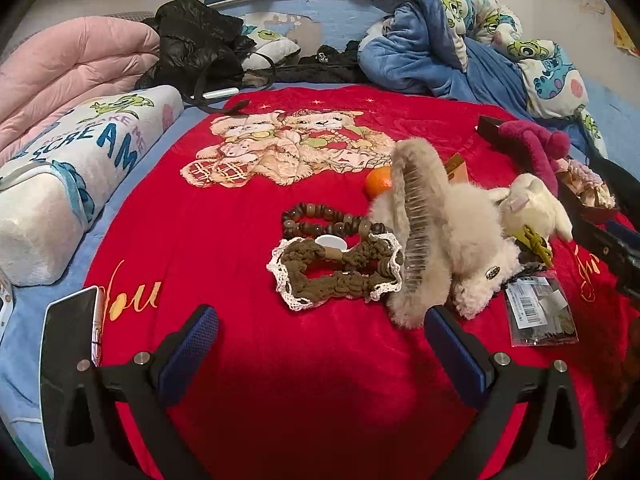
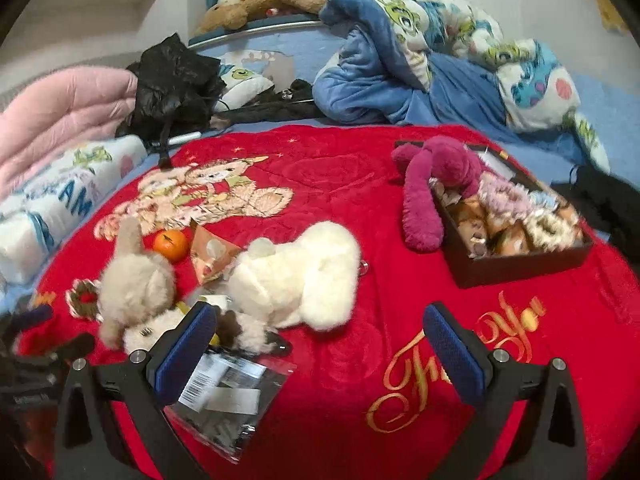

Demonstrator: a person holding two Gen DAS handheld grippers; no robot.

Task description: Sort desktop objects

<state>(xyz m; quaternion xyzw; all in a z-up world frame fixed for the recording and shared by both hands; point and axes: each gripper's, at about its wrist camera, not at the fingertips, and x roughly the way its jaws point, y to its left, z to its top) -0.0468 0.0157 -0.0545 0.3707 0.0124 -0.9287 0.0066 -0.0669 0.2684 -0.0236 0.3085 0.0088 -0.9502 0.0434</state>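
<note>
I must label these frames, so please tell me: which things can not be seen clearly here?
- Box contents: right wrist view, motion blur smears them.
- Same box: left wrist view, magenta plush and right gripper's arm cover it.
- Packet print: blurred, partly behind the finger.
- Phone: left wrist view, behind the finger mount.

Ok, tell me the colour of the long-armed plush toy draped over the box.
Magenta plush toy; clearest in the right wrist view.

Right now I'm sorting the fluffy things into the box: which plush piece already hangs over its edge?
The magenta plush: it drapes over the dark box's near-left corner. The white plush and beige furry clip lie on the red blanket.
</note>
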